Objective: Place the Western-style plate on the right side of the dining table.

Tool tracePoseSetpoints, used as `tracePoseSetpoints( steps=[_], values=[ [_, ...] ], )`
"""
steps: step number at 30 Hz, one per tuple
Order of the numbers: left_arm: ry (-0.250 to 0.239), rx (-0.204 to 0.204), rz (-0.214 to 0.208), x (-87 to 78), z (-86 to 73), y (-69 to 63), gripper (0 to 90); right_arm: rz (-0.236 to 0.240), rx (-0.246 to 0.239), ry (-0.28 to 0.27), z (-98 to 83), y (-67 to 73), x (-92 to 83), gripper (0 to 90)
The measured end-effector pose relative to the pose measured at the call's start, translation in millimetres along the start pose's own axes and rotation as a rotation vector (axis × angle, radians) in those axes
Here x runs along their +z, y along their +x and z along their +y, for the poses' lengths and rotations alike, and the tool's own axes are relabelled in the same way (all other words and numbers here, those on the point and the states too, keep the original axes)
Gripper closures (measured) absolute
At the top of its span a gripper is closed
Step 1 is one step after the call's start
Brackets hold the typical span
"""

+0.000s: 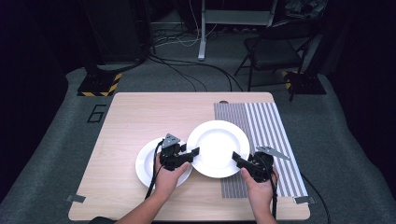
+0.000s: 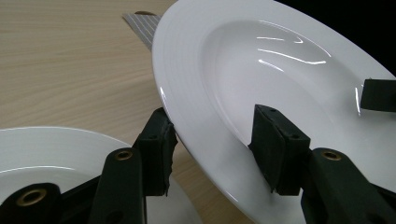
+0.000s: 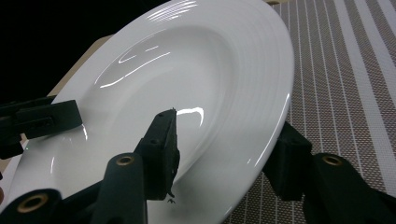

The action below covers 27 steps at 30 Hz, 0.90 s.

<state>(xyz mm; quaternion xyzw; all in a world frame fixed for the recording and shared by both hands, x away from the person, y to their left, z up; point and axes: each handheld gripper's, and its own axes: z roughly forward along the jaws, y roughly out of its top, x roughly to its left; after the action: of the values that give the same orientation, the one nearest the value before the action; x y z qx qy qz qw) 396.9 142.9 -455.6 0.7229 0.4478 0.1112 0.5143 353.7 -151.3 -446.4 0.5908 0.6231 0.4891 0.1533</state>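
Observation:
A large white deep plate (image 1: 217, 147) is held over the wooden table (image 1: 135, 116), its right part above a striped placemat (image 1: 268, 123). My left gripper (image 1: 192, 153) is shut on its left rim: in the left gripper view one pad sits under the rim and the other inside the plate (image 2: 280, 60), with the gripper (image 2: 215, 144) astride the edge. My right gripper (image 1: 236, 158) grips the right rim the same way (image 3: 229, 154), one pad in the bowl of the plate (image 3: 187, 70). A smaller white plate (image 1: 147, 163) lies on the table under my left hand and appears again as the plate (image 2: 46, 149) below the held one.
The placemat (image 3: 345, 70) covers the table's right side to its edge. Behind the table stand a folding chair (image 1: 275, 51) and a metal stand (image 1: 203, 28), with cables across the grey floor. Bare wood lies to the left and far side.

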Motion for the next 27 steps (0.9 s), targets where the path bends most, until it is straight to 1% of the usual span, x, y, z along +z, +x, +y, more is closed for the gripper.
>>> tracePoseSetpoints(
  steps=[2, 6, 8, 9, 10, 12, 14, 16, 18, 20, 21, 24, 27],
  values=[
    [-0.004, 0.002, -0.008, 3.3, 0.5, -1.8, 50.4, -0.009, 0.013, -0.013, 1.3, -4.2, -3.7, 51.7],
    [-0.005, 0.009, -0.007, 8.4, 0.0, -4.0, 50.6, -0.025, 0.007, -0.021, 1.0, -6.4, -6.0, 52.8],
    [-0.006, 0.001, -0.008, 10.5, -0.3, -4.8, 50.7, -0.030, 0.012, -0.026, 0.3, -7.6, -6.6, 52.8],
    [-0.007, 0.003, -0.011, 11.4, -0.4, -4.8, 50.7, -0.041, 0.011, -0.033, -0.9, -8.0, -6.4, 52.8],
    [-0.009, -0.001, -0.006, 12.2, -0.4, -5.3, 50.7, -0.045, 0.013, -0.032, -1.5, -8.2, -6.4, 52.9],
    [-0.010, 0.001, -0.009, 13.4, -0.3, -5.1, 50.7, -0.043, 0.016, -0.032, -1.9, -9.0, -6.1, 52.9],
    [-0.013, -0.001, -0.007, 14.6, -0.2, -5.4, 50.8, -0.042, 0.033, -0.035, -2.6, -9.9, -6.0, 52.9],
    [-0.019, 0.003, -0.010, 16.2, -0.3, -5.6, 50.9, -0.043, 0.038, -0.038, -3.5, -10.8, -5.7, 52.8],
    [-0.020, -0.002, -0.009, 17.8, -0.5, -6.8, 51.0, -0.047, 0.037, -0.040, -4.8, -13.0, -4.9, 52.8],
    [-0.016, 0.000, -0.015, 19.4, -1.0, -6.9, 51.0, -0.048, 0.046, -0.046, -6.2, -15.2, -4.4, 52.8],
    [-0.020, -0.007, -0.012, 20.7, -1.4, -7.8, 51.0, -0.049, 0.047, -0.049, -6.9, -16.5, -4.2, 52.8],
    [-0.012, -0.002, -0.014, 24.1, -2.2, -8.5, 51.0, -0.047, 0.063, -0.063, -8.3, -20.4, -4.5, 52.8],
    [-0.015, -0.012, -0.012, 28.2, -3.0, -10.6, 51.0, -0.050, 0.074, -0.075, -8.5, -21.9, -4.9, 52.8]
  ],
)
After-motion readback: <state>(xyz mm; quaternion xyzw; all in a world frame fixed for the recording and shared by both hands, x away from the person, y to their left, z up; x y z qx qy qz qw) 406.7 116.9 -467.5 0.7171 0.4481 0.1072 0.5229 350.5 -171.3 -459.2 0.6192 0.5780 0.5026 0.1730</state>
